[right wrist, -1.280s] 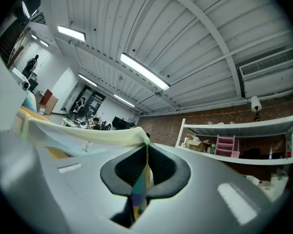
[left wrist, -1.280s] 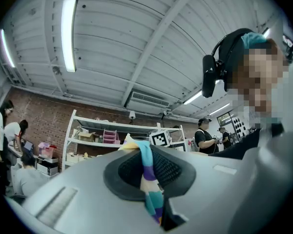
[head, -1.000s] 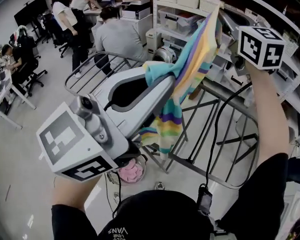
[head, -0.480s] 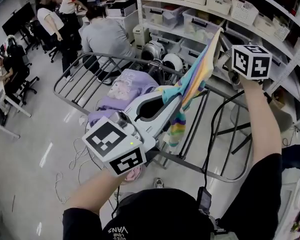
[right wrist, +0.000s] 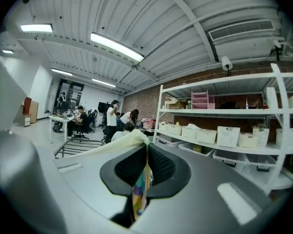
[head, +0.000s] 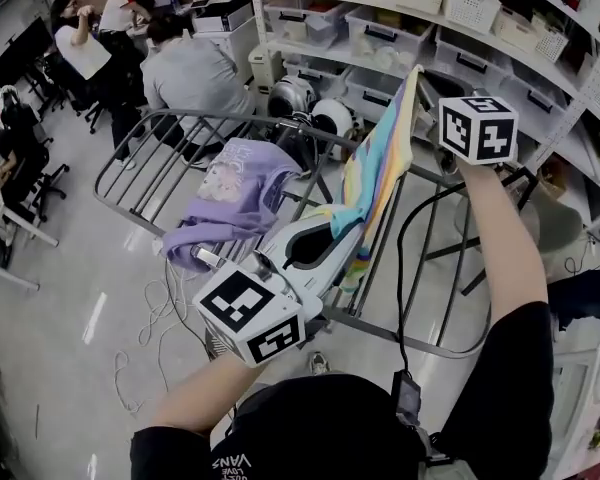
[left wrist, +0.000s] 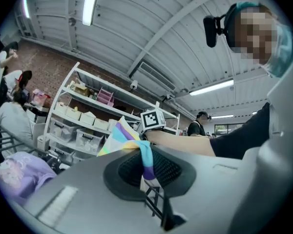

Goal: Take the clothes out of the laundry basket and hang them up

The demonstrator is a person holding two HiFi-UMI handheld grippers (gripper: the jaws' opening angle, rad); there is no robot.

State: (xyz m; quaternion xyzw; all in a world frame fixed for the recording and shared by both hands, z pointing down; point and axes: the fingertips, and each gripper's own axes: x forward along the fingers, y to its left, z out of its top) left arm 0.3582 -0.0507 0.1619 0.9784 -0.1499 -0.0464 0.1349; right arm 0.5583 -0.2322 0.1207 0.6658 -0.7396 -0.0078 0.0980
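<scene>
A pastel striped cloth (head: 375,173) is stretched between both grippers above the metal drying rack (head: 435,268). My left gripper (head: 332,230) is shut on its lower corner; the cloth (left wrist: 145,157) shows pinched between its jaws. My right gripper (head: 420,83), raised higher at the right, is shut on the upper corner, and the cloth (right wrist: 141,191) hangs from its jaws. A purple garment (head: 230,198) lies draped over the rack's left side. The laundry basket is hidden below my left gripper.
White shelves (head: 380,8) with storage bins stand behind the rack. Several people (head: 185,68) sit and stand at desks at the far left. Cables (head: 155,308) lie on the floor left of the rack.
Both grippers have moved down and away from the camera with the striped cloth stretched between them. The purple garment on the rack has come into view.
</scene>
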